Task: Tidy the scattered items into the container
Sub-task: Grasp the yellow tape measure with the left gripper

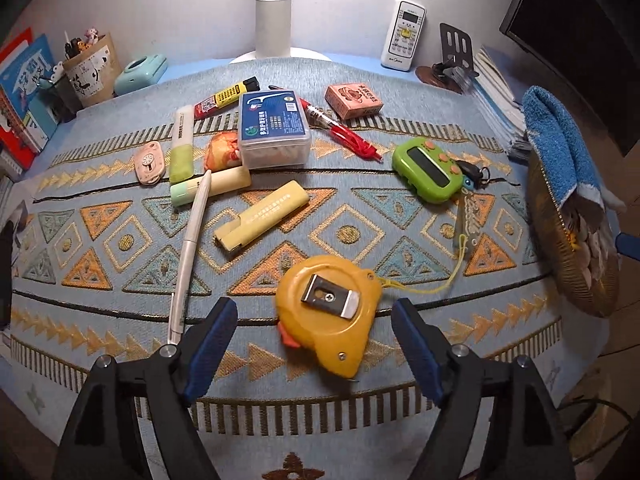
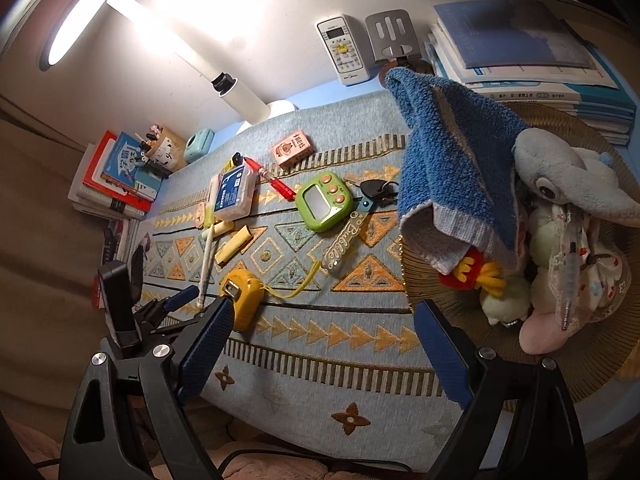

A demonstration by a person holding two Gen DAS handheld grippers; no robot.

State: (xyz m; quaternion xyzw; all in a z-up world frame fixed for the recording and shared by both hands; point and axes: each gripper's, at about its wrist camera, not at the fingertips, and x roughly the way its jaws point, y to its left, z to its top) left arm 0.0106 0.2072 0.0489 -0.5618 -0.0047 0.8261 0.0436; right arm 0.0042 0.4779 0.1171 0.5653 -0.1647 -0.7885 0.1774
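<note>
A yellow tape measure [image 1: 328, 316] lies clip-side up on the patterned cloth, between the open fingers of my left gripper [image 1: 314, 344], which do not touch it. From the right wrist view the same tape measure [image 2: 242, 296] sits just beyond one blue fingertip [image 2: 182, 298] of the left gripper. My right gripper [image 2: 322, 348] hangs open and empty over the cloth's near edge. The woven basket [image 2: 560, 376] to its right holds plush toys [image 2: 568, 176] under a blue towel [image 2: 448, 152]. The basket [image 1: 572, 264] is at the far right in the left wrist view.
Scattered on the cloth are a white pen [image 1: 188, 248], a yellow case [image 1: 262, 214], a floss box [image 1: 274, 124], a red pen [image 1: 344, 132], a green timer [image 1: 426, 168], keys [image 1: 474, 174] and a pink box [image 1: 354, 100]. A lamp base [image 1: 272, 20], a remote [image 1: 404, 34] and books [image 2: 532, 60] line the back.
</note>
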